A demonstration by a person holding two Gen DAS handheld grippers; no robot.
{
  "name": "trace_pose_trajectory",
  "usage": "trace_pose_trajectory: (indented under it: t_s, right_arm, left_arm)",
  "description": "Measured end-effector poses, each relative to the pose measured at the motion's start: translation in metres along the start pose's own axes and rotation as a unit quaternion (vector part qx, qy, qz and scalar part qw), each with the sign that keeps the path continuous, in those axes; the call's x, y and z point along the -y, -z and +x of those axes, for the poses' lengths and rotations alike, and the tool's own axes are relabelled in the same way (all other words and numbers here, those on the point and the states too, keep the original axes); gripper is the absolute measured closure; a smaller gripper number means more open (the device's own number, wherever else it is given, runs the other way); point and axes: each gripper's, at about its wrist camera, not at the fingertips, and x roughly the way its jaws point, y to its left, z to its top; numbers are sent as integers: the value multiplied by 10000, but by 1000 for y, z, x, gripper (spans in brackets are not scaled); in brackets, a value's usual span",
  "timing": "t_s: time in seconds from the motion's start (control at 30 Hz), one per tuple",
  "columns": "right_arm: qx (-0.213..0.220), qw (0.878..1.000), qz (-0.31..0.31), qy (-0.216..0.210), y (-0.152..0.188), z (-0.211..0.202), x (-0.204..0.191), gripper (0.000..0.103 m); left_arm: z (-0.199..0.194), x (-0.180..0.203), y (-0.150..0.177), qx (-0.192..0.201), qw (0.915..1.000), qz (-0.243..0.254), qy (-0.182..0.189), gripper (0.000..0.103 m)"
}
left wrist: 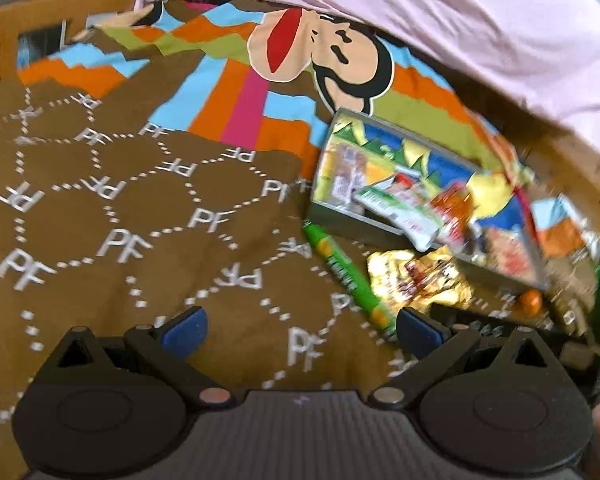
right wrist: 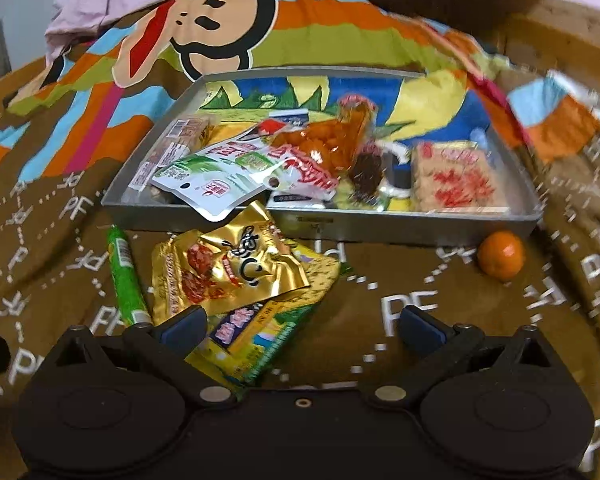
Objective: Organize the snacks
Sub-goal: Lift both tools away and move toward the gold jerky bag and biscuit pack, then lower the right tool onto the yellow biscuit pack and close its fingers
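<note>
Both tongs, left tongs (left wrist: 300, 326) and right tongs (right wrist: 302, 322), gape open, empty. Gold packet (right wrist: 224, 268), green stick (right wrist: 124, 280), orange (right wrist: 501, 255) lie below the tray (right wrist: 380, 224), mid-frame.

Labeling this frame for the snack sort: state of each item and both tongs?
left tongs: open, empty
right tongs: open, empty
metal tray: on the bedspread, partly filled with packets
white-green pouch: in tray, overhanging front rim
gold packet: outside tray, lying atop yellow packet
yellow packet: outside tray
green stick: outside tray, flat
orange: outside tray, by its corner
</note>
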Motion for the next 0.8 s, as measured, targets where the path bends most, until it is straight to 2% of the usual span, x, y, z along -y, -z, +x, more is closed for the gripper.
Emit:
trace_pose_trajectory:
  t_s: [0.17, 0.47, 0.8]
  right_arm:
    - [3, 10000, -67, 12, 1, 5, -7, 1]
    - [-17, 9999, -103, 26, 2, 13, -13, 1]
    - [85, 9979, -579, 284, 10, 20, -28, 1]
  left_arm:
    - [16, 6, -12, 118, 9997, 106, 160, 1]
    - [64, -2, -32, -236, 9961, -623, 586, 1]
    - [73, 9, -25, -168, 9985, -143, 504, 1]
